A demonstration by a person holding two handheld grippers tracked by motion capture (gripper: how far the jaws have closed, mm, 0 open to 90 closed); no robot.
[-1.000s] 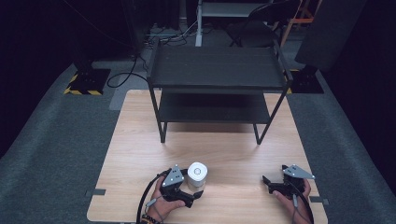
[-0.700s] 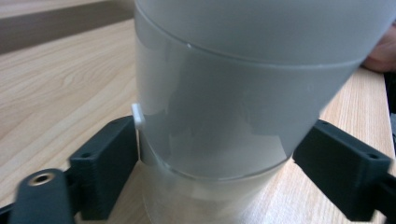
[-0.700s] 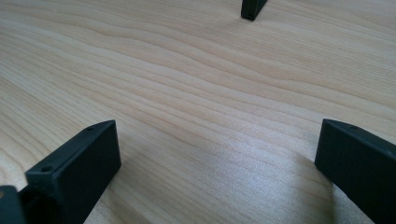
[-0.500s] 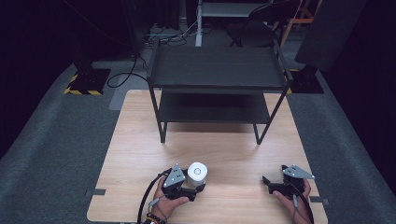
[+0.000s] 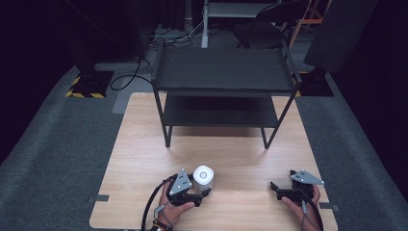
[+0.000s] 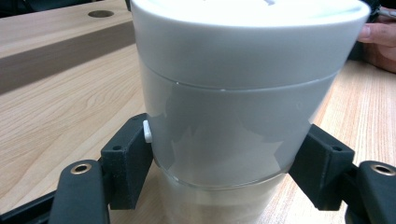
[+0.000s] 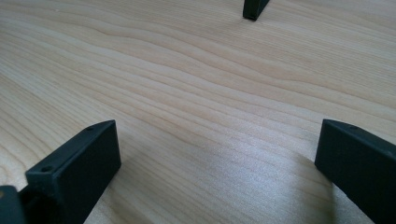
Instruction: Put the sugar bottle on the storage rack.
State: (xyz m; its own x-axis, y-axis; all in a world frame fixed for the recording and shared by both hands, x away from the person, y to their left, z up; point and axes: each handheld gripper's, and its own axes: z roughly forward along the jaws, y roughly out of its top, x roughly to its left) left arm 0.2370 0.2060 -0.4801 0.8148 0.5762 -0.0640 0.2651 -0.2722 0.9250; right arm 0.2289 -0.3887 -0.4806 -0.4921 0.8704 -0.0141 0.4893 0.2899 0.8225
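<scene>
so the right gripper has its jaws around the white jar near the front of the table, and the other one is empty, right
Not quite: the left gripper has its jaws around the white jar, as the left gripper view shows. The right gripper is the empty one, open over bare table.

High view: fixed above the near edge of the table [image 5: 144,144], facing forward and down, covering the whole top plus the black shelf unit [image 5: 223,91] at its far edge. Left gripper view: low, very close on the white container [image 6: 243,93] near the near edge, left of centre. Right gripper view: low over bare wood [image 7: 196,93] by the near right corner. All 3 share the tabletop.
</scene>
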